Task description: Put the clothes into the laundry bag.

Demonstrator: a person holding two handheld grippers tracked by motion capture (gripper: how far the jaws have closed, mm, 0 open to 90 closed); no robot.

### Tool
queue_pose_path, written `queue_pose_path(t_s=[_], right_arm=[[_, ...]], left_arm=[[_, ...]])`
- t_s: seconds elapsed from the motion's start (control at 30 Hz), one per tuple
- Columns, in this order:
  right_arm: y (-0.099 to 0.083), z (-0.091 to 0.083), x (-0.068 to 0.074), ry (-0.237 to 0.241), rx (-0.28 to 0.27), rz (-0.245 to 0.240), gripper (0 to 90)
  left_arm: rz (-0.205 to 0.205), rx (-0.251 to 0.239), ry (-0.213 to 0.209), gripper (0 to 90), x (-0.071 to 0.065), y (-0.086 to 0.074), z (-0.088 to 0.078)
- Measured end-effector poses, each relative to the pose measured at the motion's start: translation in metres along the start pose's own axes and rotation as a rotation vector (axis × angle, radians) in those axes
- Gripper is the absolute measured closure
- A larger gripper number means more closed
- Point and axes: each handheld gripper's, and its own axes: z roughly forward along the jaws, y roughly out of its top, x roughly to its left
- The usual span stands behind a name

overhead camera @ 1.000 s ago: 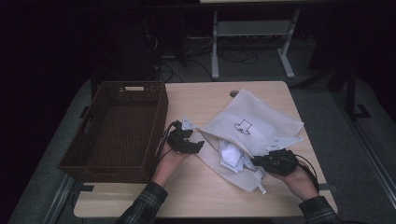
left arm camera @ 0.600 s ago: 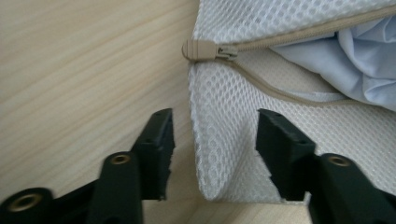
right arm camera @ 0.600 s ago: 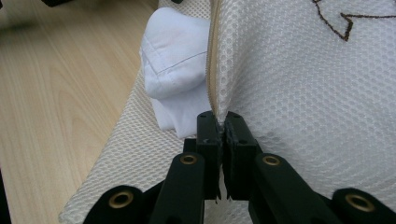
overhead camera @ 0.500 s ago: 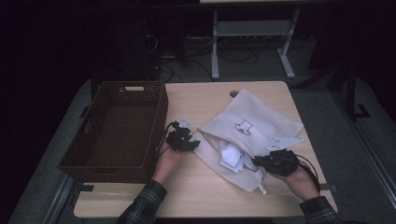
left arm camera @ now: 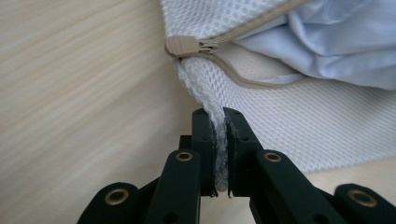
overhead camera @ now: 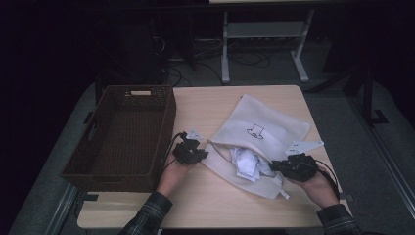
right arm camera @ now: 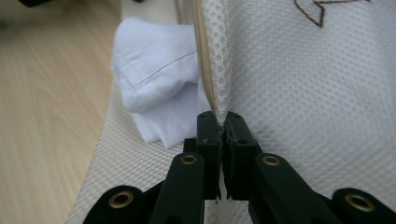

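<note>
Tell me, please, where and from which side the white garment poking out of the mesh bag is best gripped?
Grip the bunched fold of the white garment bulging from the mesh bag's unzipped mouth, coming from the table's near edge: the zipper gapes there and the cloth stands proud.

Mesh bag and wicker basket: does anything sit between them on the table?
Nothing but the left hand-held gripper, clamped on the mesh bag corner; bare table reaches the wicker basket.

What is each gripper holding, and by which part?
Both hold the mesh bag: left gripper pinches its corner below the zipper end; right gripper its zipper edge.
</note>
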Motion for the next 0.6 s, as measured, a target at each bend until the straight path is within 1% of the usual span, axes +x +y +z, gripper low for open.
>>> queue_pose_path(t_s=[0.03, 0.13, 0.27, 0.37, 0.4, 0.5, 0.57, 0.6], right_arm=[[0.0, 0.0, -0.002, -0.01, 0.002, 0.003, 85.0], [0.0, -0.001, -0.01, -0.04, 0.002, 0.006, 85.1], [0.001, 0.0, -0.022, -0.079, 0.0, 0.015, 85.1], [0.003, 0.001, -0.033, -0.113, -0.008, 0.015, 85.1], [0.003, 0.001, -0.037, -0.118, -0.018, 0.026, 85.1], [0.005, 0.004, -0.047, -0.139, -0.027, 0.047, 85.1], [0.005, 0.005, -0.051, -0.139, -0.031, 0.063, 83.8], [0.005, 0.004, -0.051, -0.136, -0.032, 0.069, 81.5]], left_arm=[[0.0, -0.002, -0.008, 83.5, -0.003, -0.001, -0.001], [0.026, -0.01, -0.026, 83.8, -0.017, -0.004, -0.005], [0.039, -0.027, -0.059, 83.9, -0.036, -0.009, -0.01], [0.049, -0.033, -0.091, 84.0, -0.051, -0.014, -0.01], [0.057, -0.034, -0.098, 84.0, -0.056, -0.015, -0.009], [0.08, -0.03, -0.116, 83.9, -0.07, -0.019, -0.006], [0.1, -0.02, -0.121, 83.9, -0.075, -0.02, -0.004], [0.101, -0.021, -0.122, 84.0, -0.076, -0.02, -0.003]])
